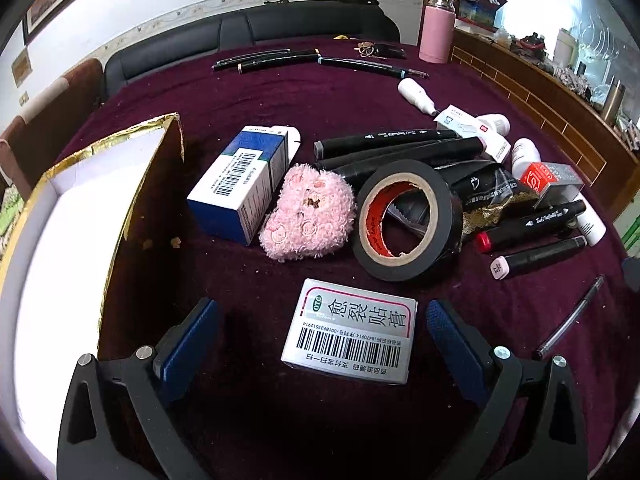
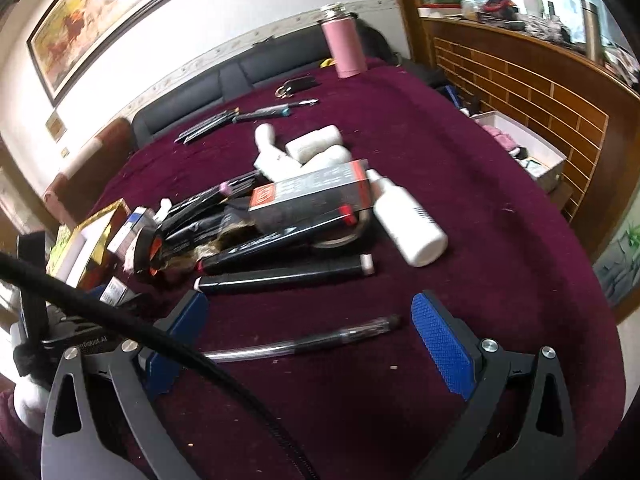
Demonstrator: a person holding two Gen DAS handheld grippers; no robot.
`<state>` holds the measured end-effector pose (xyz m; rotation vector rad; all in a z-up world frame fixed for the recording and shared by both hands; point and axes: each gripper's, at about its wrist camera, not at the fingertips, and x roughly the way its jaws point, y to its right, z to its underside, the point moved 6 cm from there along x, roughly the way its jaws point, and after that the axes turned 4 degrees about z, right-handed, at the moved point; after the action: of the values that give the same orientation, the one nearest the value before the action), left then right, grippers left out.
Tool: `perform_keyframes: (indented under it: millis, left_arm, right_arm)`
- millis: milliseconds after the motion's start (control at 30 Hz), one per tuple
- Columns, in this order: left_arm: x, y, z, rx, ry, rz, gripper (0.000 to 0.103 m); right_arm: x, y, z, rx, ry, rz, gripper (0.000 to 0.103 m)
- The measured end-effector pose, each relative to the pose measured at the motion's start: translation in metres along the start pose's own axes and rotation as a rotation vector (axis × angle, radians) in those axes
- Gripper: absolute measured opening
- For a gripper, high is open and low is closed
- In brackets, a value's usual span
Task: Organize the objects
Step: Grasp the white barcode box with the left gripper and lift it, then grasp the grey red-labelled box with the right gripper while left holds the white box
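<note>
Dark maroon velvet cloth point(image 1: 328, 92) covers the whole table, with crumbs scattered across it. Behind the table's far edge runs a black leather sofa point(image 1: 248, 26) against a white wall, and a framed orange painting point(image 2: 108, 12) hangs above it. Along the right stands a wooden slatted cabinet point(image 2: 520, 80) crowded with glassware, and a pink insulated bottle point(image 1: 437, 30) stands upright at the far right of the table.

At the table's left sits an open gold-edged cardboard box point(image 1: 80, 216) with a white interior. Right of it lie a blue-and-white carton point(image 1: 240, 188), a fluffy pink plush pad point(image 1: 308, 216) touching that carton, and a black roll of electrical tape point(image 1: 408, 220) leaning on a heap of black marker pens point(image 1: 400, 144).

The left gripper point(image 1: 320, 332) points forward over the near edge, its blue-padded fingers spread wide on either side of a flat silver medicine box point(image 1: 352, 332) with a barcode, apart from it on both sides.

The right gripper point(image 2: 308, 332) hovers low at the right of the clutter, its fingers likewise released, straddling a clear-barrelled gel pen point(image 2: 304, 344) that lies crosswise on the cloth. A black cable point(image 2: 120, 320) crosses its left finger.
</note>
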<state>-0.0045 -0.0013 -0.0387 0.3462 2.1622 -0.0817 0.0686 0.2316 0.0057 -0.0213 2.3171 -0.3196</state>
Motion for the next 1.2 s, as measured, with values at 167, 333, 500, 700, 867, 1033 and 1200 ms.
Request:
perform_keyframes:
  millis: [167, 333, 500, 700, 867, 1033, 1200]
  left_arm:
    - [-0.003, -0.002, -0.001, -0.011, 0.007, 0.052, 0.054]
    - [-0.01, -0.003, 0.0, -0.033, 0.019, 0.13, 0.04]
    - [-0.028, 0.0, 0.003, -0.041, 0.045, 0.165, 0.04]
    - [-0.046, 0.003, 0.005, -0.045, 0.067, 0.199, 0.04]
    - [-0.048, 0.007, 0.006, -0.04, 0.066, 0.222, 0.04]
    - [-0.047, 0.01, 0.008, -0.038, 0.061, 0.233, 0.04]
    - [-0.044, 0.01, 0.011, -0.056, 0.054, 0.241, 0.04]
  right_arm:
    - [0.004, 0.0, 0.0, -0.011, -0.013, 0.01, 0.103]
    - [0.001, -0.001, -0.01, -0.017, -0.016, 0.016, 0.103]
    - [0.001, -0.024, -0.026, -0.121, 0.018, 0.065, 0.103]
    - [0.032, -0.018, -0.06, -0.189, -0.009, 0.234, 0.103]
    - [0.059, -0.013, -0.072, -0.171, -0.06, 0.238, 0.103]
    - [0.077, -0.017, -0.068, -0.179, -0.11, 0.249, 0.103]
    - [0.082, -0.019, -0.064, -0.141, -0.13, 0.198, 0.073]
